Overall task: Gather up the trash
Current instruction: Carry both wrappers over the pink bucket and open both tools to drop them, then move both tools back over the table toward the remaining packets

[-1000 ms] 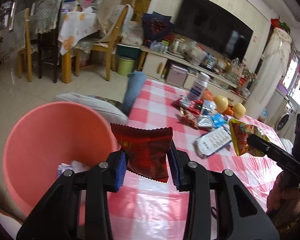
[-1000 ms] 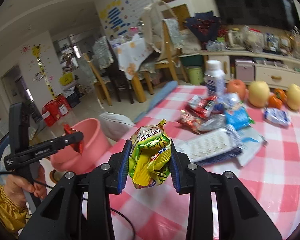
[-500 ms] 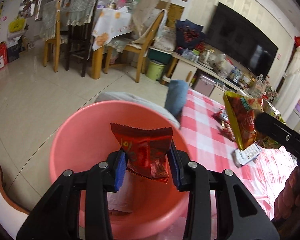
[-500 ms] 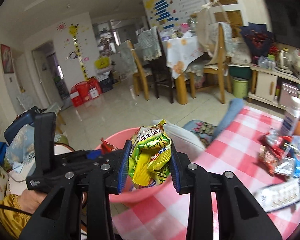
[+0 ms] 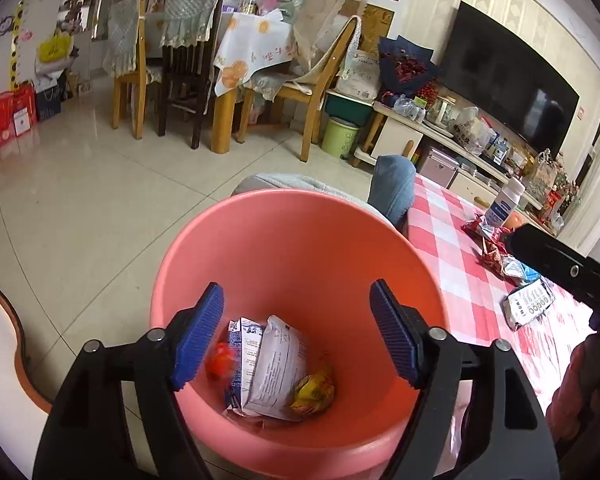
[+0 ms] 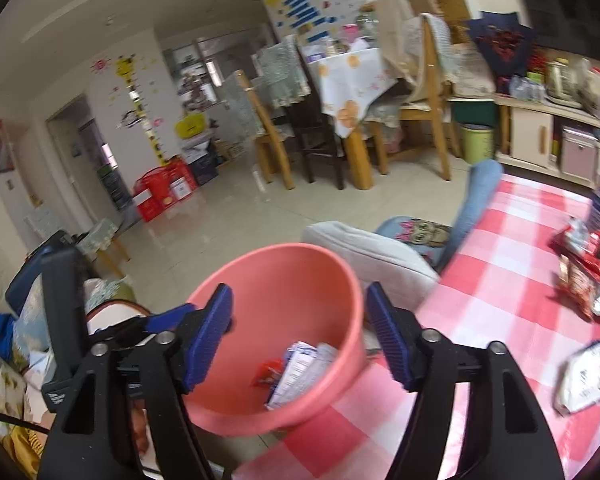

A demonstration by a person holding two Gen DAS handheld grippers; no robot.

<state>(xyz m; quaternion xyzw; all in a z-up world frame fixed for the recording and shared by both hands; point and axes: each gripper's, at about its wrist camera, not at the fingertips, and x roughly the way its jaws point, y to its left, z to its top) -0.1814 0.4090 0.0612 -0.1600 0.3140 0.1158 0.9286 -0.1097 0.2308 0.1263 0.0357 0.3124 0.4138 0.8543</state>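
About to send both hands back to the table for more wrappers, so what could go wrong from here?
1. The left gripper and right gripper hang close together over the pink bucket, fingers opening and empty; pulling back, they might knock each other.
2. The bucket stands hard by the checked table; a swing back could bump its rim.
3. The remaining wrappers overlap, so a grasp may drag a neighbour along.

The bucket [image 5: 300, 264] stands just left of the bench [image 5: 452, 248]; wrappers [image 5: 272, 368] lie inside it, more wrappers [image 5: 496, 248] farther right on the bench.

Red wrapper [image 5: 220, 361] blurred in pink bucket [image 5: 300, 240], table wrappers [image 6: 588, 280] cut by frame edge
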